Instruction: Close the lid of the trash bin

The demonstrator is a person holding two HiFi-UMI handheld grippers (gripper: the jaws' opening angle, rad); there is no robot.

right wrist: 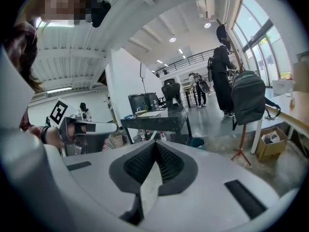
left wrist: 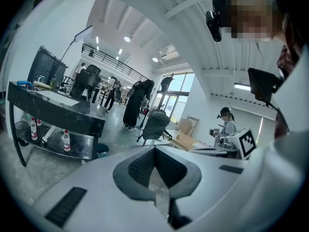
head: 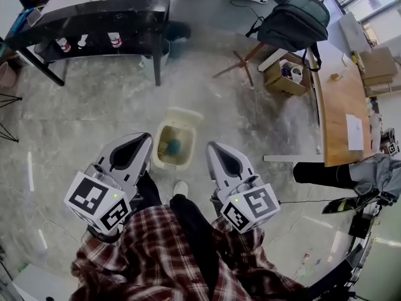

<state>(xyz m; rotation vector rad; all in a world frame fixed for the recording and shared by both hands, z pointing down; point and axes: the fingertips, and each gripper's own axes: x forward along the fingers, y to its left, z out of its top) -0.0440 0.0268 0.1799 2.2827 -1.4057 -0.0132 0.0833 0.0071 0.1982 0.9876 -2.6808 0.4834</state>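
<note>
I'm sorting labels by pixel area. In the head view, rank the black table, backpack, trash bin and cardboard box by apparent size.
1. black table
2. backpack
3. trash bin, lid open, and cardboard box: much alike, the bin perhaps slightly larger.

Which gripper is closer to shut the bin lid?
Probably the left gripper, but only just. Its tip sits right by the bin, while the right gripper shows a small gap. Both are shut and empty. The lid is tipped open at the far side.
</note>
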